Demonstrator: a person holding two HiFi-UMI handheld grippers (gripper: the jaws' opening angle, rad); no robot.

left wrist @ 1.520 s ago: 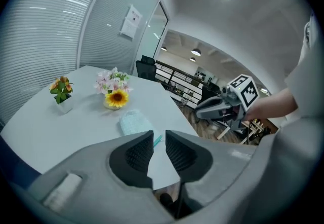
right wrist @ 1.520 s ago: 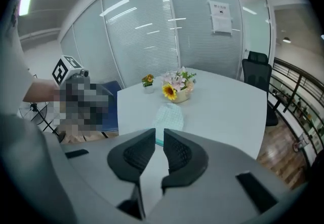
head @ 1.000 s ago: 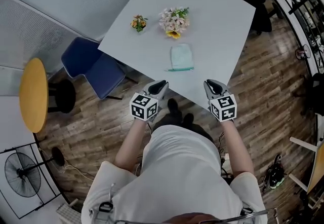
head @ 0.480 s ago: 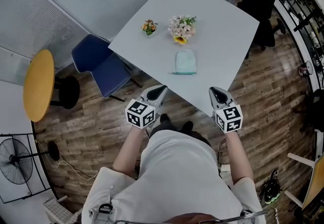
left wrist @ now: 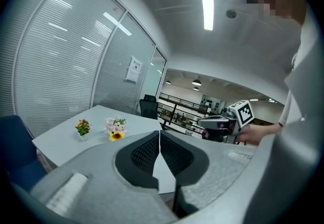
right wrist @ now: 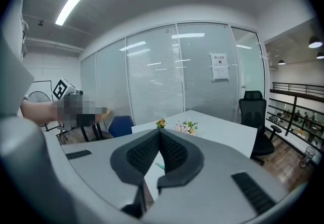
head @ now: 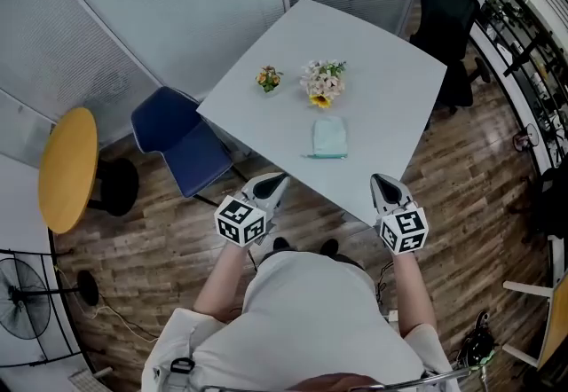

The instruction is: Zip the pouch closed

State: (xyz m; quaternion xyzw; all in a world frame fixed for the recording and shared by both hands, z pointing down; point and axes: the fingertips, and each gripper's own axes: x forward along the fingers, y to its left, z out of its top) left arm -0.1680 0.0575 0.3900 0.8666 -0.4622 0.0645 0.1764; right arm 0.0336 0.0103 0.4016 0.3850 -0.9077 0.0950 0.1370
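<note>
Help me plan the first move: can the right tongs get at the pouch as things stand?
Probably yes. The right tongs hang shut and empty just off the near edge of the table, the pouch lies flat ahead, nothing between; the flowers stand beyond it.

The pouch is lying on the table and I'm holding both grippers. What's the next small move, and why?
Probably reach the left gripper and right gripper forward over the table to the pouch, opening their jaws on the way. Both are shut and empty, held by the table's near edge, apart from the pouch, so nothing can be gripped yet.
</note>
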